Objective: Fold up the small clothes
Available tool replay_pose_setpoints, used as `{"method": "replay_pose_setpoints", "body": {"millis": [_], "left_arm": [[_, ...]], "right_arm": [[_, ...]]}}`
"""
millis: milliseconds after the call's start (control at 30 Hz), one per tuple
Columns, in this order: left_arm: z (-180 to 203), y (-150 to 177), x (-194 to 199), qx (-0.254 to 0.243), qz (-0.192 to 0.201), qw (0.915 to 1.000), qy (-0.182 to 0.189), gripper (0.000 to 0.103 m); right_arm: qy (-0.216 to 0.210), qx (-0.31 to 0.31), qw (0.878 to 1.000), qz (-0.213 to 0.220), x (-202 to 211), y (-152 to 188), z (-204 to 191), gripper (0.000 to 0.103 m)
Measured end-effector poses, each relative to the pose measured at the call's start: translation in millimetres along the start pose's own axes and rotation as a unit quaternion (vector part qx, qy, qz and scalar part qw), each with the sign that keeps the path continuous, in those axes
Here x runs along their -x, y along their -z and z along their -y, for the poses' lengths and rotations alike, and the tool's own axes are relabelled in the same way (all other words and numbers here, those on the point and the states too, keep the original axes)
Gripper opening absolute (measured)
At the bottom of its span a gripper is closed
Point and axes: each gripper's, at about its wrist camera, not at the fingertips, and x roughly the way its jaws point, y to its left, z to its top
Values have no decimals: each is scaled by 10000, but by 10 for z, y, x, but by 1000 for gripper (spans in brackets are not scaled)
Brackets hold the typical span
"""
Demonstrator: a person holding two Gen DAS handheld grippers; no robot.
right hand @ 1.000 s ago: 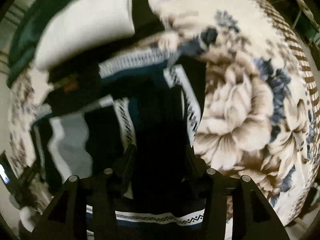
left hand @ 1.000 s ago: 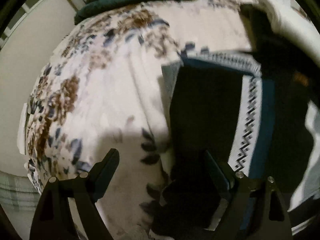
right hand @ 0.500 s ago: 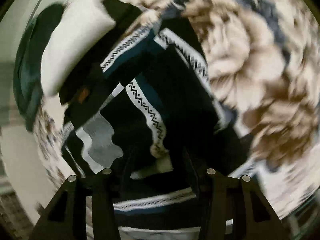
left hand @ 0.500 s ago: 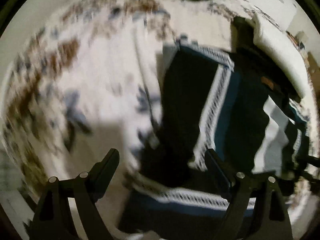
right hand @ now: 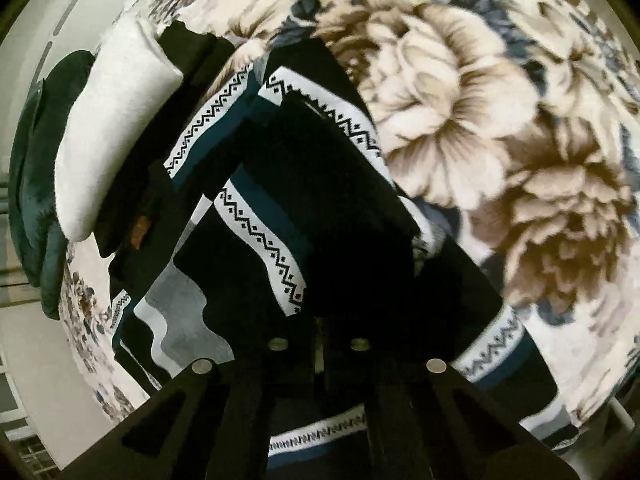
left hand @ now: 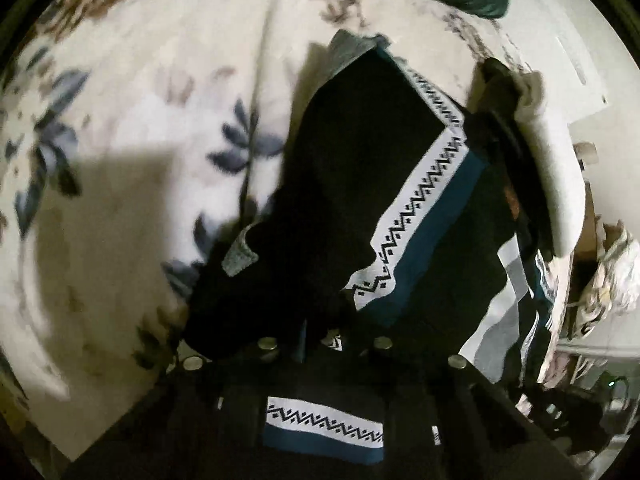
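A cream floral blanket with brown and blue-grey blooms covers the surface, with a white folded cushion lying against a dark green quilted cover at its far edge.

Looks like a home bedroom: a bed with a floral blanket, clothes and a white pillow.

No legible text, label, brand or number on anything in either of my wrist views.
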Motion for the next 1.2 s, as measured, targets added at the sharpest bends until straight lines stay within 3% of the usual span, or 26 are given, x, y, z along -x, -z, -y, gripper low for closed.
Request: {"method": "replay_pose_setpoints", "body": {"millis": [167, 200, 300, 333, 367, 433, 533, 767, 867, 1000, 1200], "left_arm": [[49, 18, 52, -386, 4, 9984, -414, 19], [97, 27, 87, -560, 104, 9964, -628, 26], [216, 13, 190, -1012, 459, 9878, -1094, 64], [231, 12, 235, -1124, 622, 9849, -1157, 76], [251, 12, 278, -1228, 773, 9821, -1200, 79], [347, 6, 332, -1500, 1015, 9737, -1380, 92], [465, -22, 383, -1762, 1228, 9656, -1462, 99], [812, 236, 627, -2115, 1531, 9536, -1495, 99], [1024, 643, 723, -2323, 1523, 9491, -1486, 99], [1321, 1507, 735, -2505, 1264, 9439, -1743, 99], [1694, 3036, 302, -2617, 83, 9468, -1872, 99]], "right_arm": [[444, 383, 9981, -190, 34, 21, 80, 2], [554, 513, 9969, -235, 13, 18, 58, 2], [714, 908, 9930, -246, 27, 21, -44, 23], [755, 1037, 9915, -220, 36, 38, -89, 40], [828, 1174, 9895, -163, 58, 57, -138, 54], [991, 1438, 9846, 4, 119, 106, -218, 65], [976, 1641, 9815, 162, 237, 144, -263, 72], [602, 1812, 9813, 256, 689, 50, -70, 82], [538, 1916, 9800, 40, 866, -38, 204, 82], [537, 2183, 9739, -319, 1082, -298, 705, 82], [631, 2665, 9592, -696, 1297, -729, 1450, 82]]}}
